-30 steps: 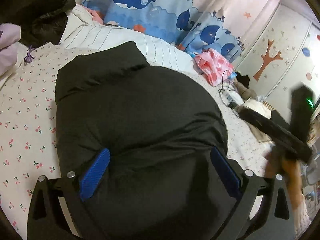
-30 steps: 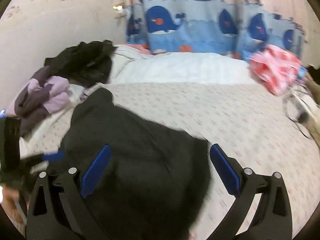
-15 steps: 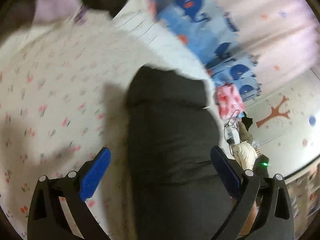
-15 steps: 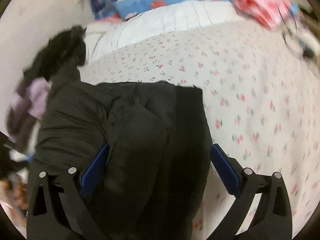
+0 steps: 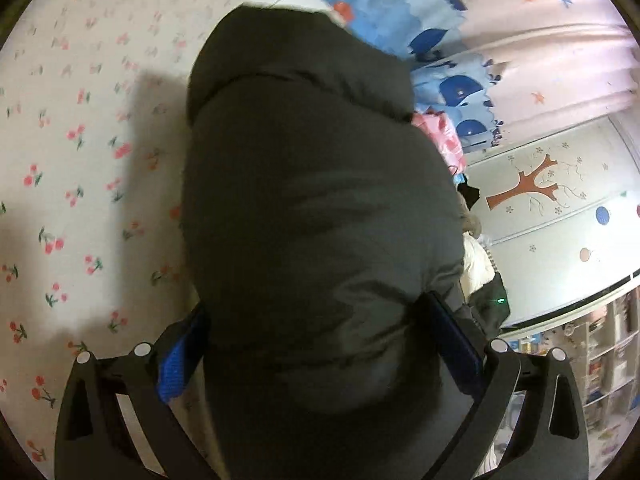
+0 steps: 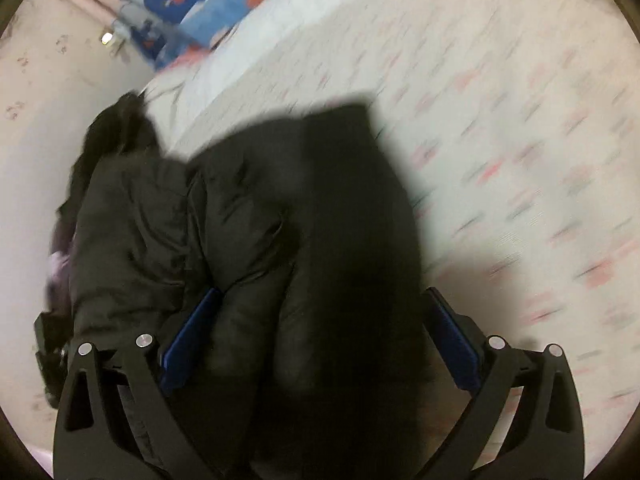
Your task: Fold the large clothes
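Note:
A folded black puffer jacket (image 5: 316, 200) lies on the cherry-print bed sheet (image 5: 80, 160). It fills the middle of the left wrist view and also shows in the right wrist view (image 6: 312, 240). My left gripper (image 5: 320, 344) is wide open, with its blue-padded fingers (image 5: 180, 364) straddling the near end of the jacket. My right gripper (image 6: 320, 340) is wide open too, its fingers (image 6: 452, 340) on either side of the jacket's bulk. Neither pair of pads visibly pinches the fabric. The right wrist view is motion-blurred.
A blue whale-print curtain (image 5: 400, 12) hangs behind the bed. A pink garment (image 5: 440, 136) lies past the jacket. A wardrobe with a tree decal (image 5: 532, 196) stands at the right. Dark and lilac clothes (image 6: 112, 148) are piled near the wall.
Both grippers have swung down and closer over the jacket, so it now lies between each pair of open fingers. The views have rotated. The jacket has stayed folded on the bed.

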`<action>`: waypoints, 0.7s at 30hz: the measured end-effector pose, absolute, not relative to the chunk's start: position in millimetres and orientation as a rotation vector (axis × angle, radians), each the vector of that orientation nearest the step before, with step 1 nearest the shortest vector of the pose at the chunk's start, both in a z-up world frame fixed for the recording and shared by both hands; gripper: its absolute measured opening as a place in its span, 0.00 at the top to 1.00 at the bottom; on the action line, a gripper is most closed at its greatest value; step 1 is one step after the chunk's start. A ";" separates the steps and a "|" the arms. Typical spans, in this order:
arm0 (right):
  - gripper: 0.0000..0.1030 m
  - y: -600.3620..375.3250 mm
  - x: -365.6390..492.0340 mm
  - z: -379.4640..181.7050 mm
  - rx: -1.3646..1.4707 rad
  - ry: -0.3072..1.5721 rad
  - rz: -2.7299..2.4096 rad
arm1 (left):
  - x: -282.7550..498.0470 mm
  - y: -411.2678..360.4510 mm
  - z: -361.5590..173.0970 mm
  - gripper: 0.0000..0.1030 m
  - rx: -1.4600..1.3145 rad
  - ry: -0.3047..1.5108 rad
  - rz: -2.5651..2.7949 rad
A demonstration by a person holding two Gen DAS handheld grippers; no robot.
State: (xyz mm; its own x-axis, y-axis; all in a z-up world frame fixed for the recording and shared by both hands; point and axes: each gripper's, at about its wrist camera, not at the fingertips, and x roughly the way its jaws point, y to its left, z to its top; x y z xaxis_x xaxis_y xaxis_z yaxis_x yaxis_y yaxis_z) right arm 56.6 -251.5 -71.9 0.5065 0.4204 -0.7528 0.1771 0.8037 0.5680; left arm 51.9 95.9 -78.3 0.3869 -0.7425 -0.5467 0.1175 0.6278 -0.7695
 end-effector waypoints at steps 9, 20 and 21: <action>0.06 -134.4 102.6 -59.8 0.682 0.956 0.451 | 13.0 138.9 16.4 0.07 -0.453 0.732 -0.502; 0.06 -97.9 47.4 6.3 0.286 0.742 0.401 | 18.3 172.7 -25.9 0.06 -0.210 0.881 -0.158; 0.06 -89.4 39.4 5.3 0.230 0.740 0.400 | 18.3 173.6 -26.1 0.06 -0.211 0.881 -0.155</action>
